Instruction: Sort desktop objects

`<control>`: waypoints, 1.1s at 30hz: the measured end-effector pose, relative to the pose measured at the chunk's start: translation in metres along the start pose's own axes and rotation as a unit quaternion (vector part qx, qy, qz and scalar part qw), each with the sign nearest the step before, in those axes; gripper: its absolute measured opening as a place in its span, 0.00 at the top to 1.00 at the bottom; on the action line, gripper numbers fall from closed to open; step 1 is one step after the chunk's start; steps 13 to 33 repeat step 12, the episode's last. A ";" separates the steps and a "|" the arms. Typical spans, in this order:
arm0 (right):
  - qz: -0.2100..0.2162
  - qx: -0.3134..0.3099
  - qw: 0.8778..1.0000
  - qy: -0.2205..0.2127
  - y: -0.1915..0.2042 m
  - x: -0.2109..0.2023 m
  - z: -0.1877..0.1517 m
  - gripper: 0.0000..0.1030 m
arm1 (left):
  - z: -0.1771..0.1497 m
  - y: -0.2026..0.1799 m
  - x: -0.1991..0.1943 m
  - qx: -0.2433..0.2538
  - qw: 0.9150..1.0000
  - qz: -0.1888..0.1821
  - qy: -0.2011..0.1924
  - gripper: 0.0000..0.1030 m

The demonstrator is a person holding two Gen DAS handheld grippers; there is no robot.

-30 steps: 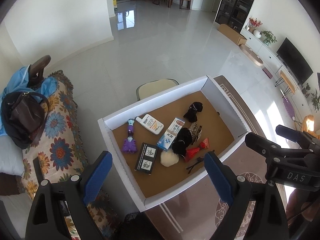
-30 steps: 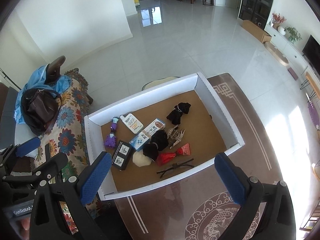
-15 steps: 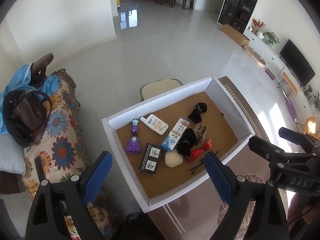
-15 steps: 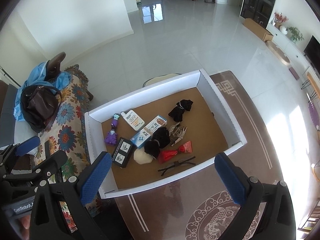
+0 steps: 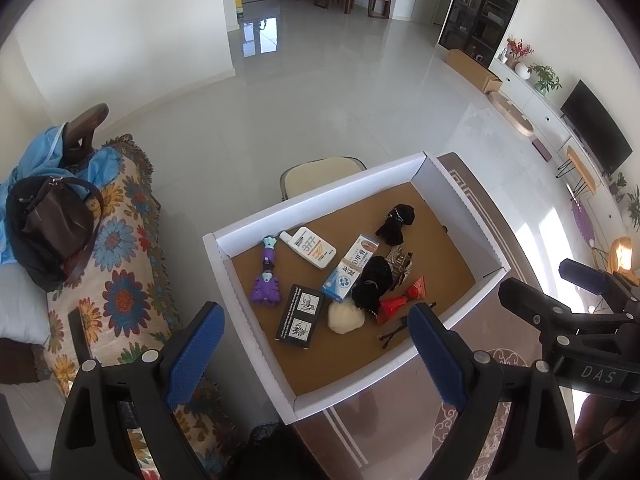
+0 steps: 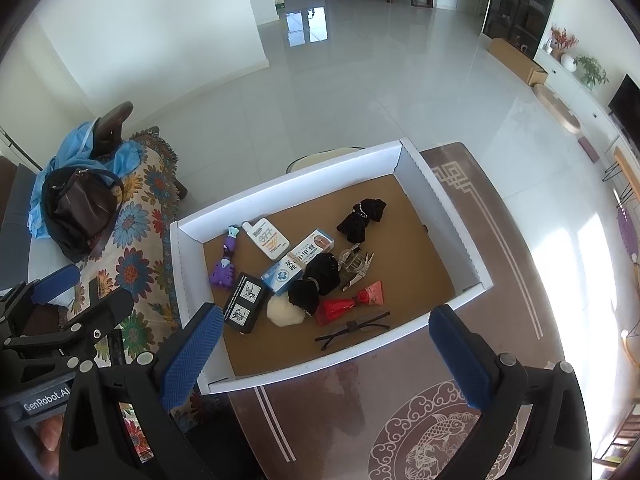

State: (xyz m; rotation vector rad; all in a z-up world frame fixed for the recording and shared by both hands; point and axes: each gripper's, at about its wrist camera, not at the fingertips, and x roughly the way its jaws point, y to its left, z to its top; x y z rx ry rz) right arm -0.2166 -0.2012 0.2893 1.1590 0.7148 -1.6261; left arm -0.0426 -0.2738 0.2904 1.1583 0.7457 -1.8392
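**Both claws hovering wide over the tray**

The left gripper (image 5: 316,344) and right gripper (image 6: 326,346) are gaping wide, gripping nothing, at the lower frame. The white-walled tray (image 6: 288,176) is sitting mid-frame, carrying a purple toy (image 6: 224,264), black box (image 6: 245,302), red pouch (image 6: 348,304) and white bottle (image 6: 269,239) clustered left of centre.

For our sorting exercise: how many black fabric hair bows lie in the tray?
2: one black bow alone toward the far side, another black bow mid-pile beside the blue-and-white box. None seems hidden.
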 end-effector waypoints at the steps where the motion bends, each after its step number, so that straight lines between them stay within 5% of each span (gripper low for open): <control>1: 0.000 0.000 1.000 0.000 0.000 0.000 0.000 0.00 | 0.000 0.000 0.001 0.000 1.000 0.001 0.001 0.09; 33: 0.001 0.002 1.000 0.002 0.000 0.003 0.002 0.00 | 0.000 -0.001 -0.004 -0.006 1.000 0.011 -0.024 0.09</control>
